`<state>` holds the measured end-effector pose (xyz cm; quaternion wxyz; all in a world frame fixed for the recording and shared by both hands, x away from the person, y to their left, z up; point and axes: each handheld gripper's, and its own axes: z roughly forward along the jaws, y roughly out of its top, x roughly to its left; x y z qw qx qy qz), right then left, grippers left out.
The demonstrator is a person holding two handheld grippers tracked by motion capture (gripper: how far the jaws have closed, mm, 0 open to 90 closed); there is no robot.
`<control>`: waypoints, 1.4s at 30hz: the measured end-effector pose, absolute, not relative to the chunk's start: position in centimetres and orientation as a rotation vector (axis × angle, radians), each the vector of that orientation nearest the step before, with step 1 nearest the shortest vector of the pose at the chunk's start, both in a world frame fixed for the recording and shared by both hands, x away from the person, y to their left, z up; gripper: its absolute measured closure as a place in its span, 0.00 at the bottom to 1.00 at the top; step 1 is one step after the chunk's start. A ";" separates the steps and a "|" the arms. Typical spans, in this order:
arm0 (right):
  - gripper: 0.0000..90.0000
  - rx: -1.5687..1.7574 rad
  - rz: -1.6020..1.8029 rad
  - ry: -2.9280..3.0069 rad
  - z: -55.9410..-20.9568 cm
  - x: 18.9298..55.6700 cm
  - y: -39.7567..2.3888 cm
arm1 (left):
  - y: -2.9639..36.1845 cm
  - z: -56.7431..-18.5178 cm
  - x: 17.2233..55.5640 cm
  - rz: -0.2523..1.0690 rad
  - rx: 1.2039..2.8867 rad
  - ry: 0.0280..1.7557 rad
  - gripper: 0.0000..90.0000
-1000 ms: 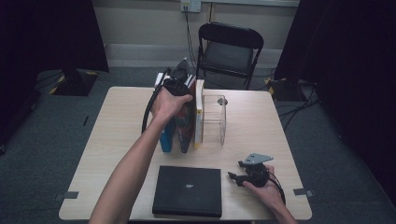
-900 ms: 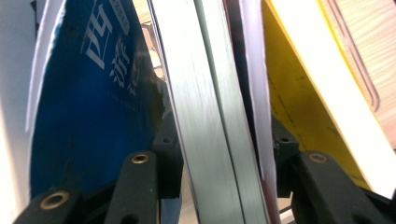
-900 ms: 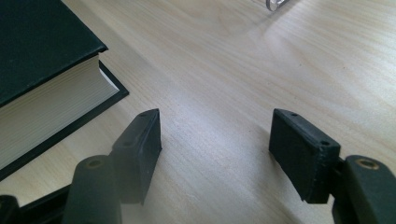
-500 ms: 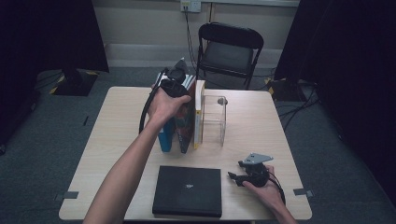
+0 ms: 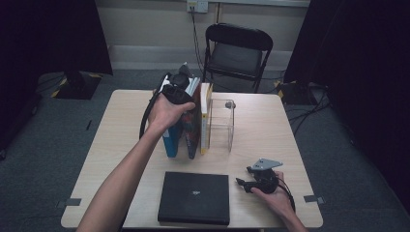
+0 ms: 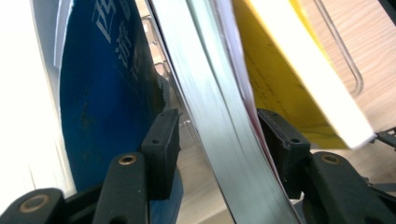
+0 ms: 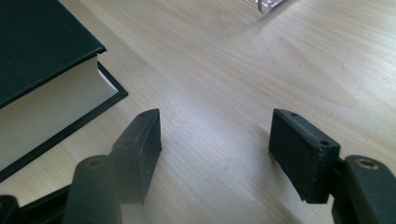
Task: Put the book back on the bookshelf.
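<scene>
Left gripper (image 6: 215,140), jaws just opening astride the upright silver-edged dark-red book (image 6: 224,130), should lift straight clear without tipping it; right gripper (image 7: 215,140) rests spread, empty.

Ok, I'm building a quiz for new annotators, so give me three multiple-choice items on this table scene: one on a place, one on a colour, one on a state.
1. Where is the black book?
A. Lying flat at the near edge of the table
B. Standing upright
C. Held in the air

2. What colour is the upright book right beside the clear stand?
A. Green
B. Yellow
C. Orange

3. How do the jaws of the right gripper stand?
A. Shut on the black book
B. Shut on nothing
C. Open, with nothing between them

Key:
1 A: the high view shows it flat by the near edge.
2 B: the yellow book stands against the stand.
3 C: bare wood shows between the pads.
</scene>
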<state>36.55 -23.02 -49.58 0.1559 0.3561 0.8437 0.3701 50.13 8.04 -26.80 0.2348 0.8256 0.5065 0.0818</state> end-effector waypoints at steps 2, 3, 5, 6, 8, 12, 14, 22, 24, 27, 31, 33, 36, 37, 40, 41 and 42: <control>0.38 1.021 1.060 2.416 -49.6 36.5 -23.0 | 8.1 -26.6 49.8 0.237 2.268 1.373 0.56; 0.38 1.020 1.060 2.416 -49.6 36.5 -23.0 | 8.1 -26.6 49.7 0.241 2.269 1.368 0.56; 0.38 1.021 1.060 2.415 -49.6 36.5 -23.0 | 8.3 -26.5 49.3 0.245 2.271 1.362 0.56; 0.38 1.021 1.060 2.415 -49.6 36.5 -23.0 | 8.3 -26.5 49.1 0.242 2.274 1.362 0.55; 0.38 1.021 1.060 2.415 -49.6 36.6 -23.0 | 8.4 -26.3 48.8 0.238 2.269 1.348 0.56; 0.38 1.022 1.059 2.414 -49.6 36.6 -23.0 | 8.5 -26.2 48.4 0.252 2.270 1.319 0.56; 0.38 1.023 1.059 2.413 -49.6 36.6 -23.0 | 8.6 -26.2 48.0 0.250 2.274 1.294 0.56; 0.38 1.024 1.061 2.411 -49.6 36.6 -23.0 | 9.0 -26.4 46.7 0.260 2.276 1.248 0.55; 0.38 1.025 1.061 2.411 -49.6 36.6 -23.0 | 9.0 -26.7 46.5 0.247 2.276 1.240 0.55; 0.38 1.025 1.059 2.410 -49.6 36.6 -23.0 | 8.8 -27.0 46.1 0.258 2.284 1.229 0.54; 0.38 1.025 1.059 2.410 -49.6 36.6 -23.0 | 8.7 -27.2 45.5 0.277 2.291 1.214 0.53; 0.38 1.025 1.059 2.410 -49.6 36.6 -23.0 | 8.7 -27.4 45.2 0.276 2.287 1.209 0.53; 0.38 1.025 1.059 2.410 -49.6 36.6 -23.0 | 8.8 -27.6 44.8 0.280 2.288 1.198 0.54; 0.38 1.024 1.060 2.411 -49.6 36.6 -23.0 | 8.9 -27.7 44.6 0.277 2.290 1.196 0.54; 0.38 1.025 1.059 2.410 -49.6 36.6 -23.0 | 9.0 -28.0 43.9 0.295 2.307 1.158 0.53; 0.38 1.025 1.059 2.410 -49.6 36.6 -23.0 | 9.0 -28.2 43.6 0.299 2.303 1.157 0.53; 0.38 1.025 1.059 2.410 -49.6 36.6 -23.0 | 9.0 -28.3 43.4 0.304 2.309 1.146 0.54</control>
